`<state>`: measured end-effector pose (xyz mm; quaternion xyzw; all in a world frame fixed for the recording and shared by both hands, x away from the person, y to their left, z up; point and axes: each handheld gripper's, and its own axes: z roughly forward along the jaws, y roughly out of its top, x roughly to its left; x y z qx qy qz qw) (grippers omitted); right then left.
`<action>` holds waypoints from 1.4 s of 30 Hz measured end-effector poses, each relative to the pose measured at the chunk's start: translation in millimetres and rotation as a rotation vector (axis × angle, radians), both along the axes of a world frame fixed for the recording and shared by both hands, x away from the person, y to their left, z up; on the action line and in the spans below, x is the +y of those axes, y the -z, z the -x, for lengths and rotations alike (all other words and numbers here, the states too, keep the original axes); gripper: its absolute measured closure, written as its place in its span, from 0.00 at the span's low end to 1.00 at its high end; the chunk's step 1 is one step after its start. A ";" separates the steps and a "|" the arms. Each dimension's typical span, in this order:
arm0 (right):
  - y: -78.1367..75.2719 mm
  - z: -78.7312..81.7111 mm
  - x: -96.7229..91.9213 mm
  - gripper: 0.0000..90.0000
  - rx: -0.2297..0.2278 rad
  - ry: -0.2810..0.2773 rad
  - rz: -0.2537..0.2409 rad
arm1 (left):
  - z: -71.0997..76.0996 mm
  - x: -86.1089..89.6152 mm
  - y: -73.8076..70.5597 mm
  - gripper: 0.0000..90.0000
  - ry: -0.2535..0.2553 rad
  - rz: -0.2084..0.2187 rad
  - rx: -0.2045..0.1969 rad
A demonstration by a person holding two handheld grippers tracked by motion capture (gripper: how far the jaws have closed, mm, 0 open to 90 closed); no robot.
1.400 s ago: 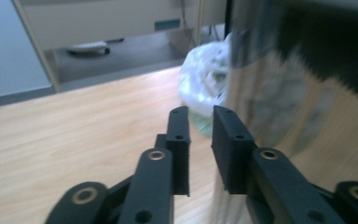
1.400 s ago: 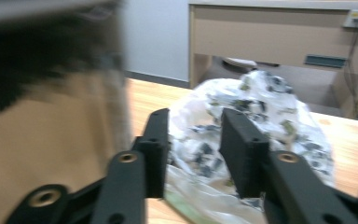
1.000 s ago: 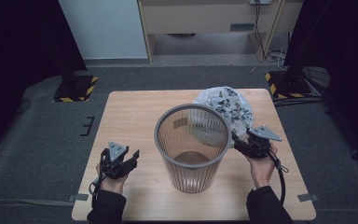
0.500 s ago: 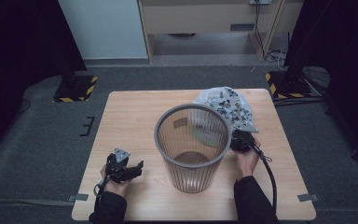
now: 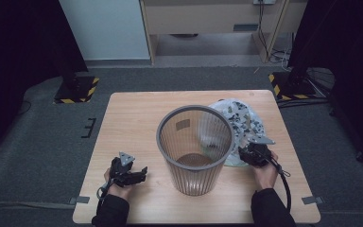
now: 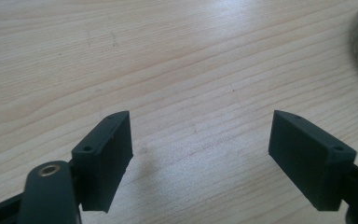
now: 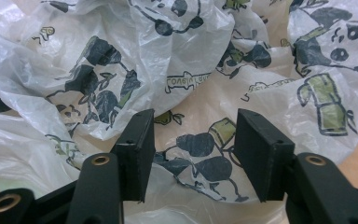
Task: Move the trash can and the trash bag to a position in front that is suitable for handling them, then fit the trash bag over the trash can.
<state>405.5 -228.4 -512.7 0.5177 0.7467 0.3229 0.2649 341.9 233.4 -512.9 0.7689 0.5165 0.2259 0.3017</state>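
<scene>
Right claw: spread, jaws just closing over the printed bag; a thick fold should be pinched.
Left claw: spread, just opened over bare counter.

**Basket at centre, bag behind it to the right**

The worktop takes up the middle of the high view. A basket stands upright at its centre. A plastic bag lies on the worktop to the upper right of the basket, partly behind it. The left gripper sits at the lower left, well apart from the basket. The right gripper sits just right of the basket, at the bag's near edge, the bag lying under and ahead of its jaws.
</scene>
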 end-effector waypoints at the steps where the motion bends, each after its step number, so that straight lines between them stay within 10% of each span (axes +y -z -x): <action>1: -1.6 2.6 -1.4 0.51 0.007 -0.009 0.014 | 0.4 -0.3 0.2 0.22 0.002 -0.006 0.000; 12: -3.6 59.3 -27.7 0.48 0.081 -0.082 0.049 | 2.2 -5.7 6.5 0.21 0.033 -0.046 0.034; 20: -22.9 86.8 -35.5 0.33 -0.048 -0.049 0.000 | 0.9 -8.5 8.7 0.20 0.053 -0.058 0.049; 26: -29.7 78.6 -27.6 0.15 -0.120 -0.010 -0.162 | 0.8 -6.2 9.6 0.20 0.048 -0.055 0.054; 42: -18.2 36.0 -16.9 0.06 -0.064 0.113 -0.099 | -1.1 -4.8 11.4 0.18 0.048 -0.025 0.065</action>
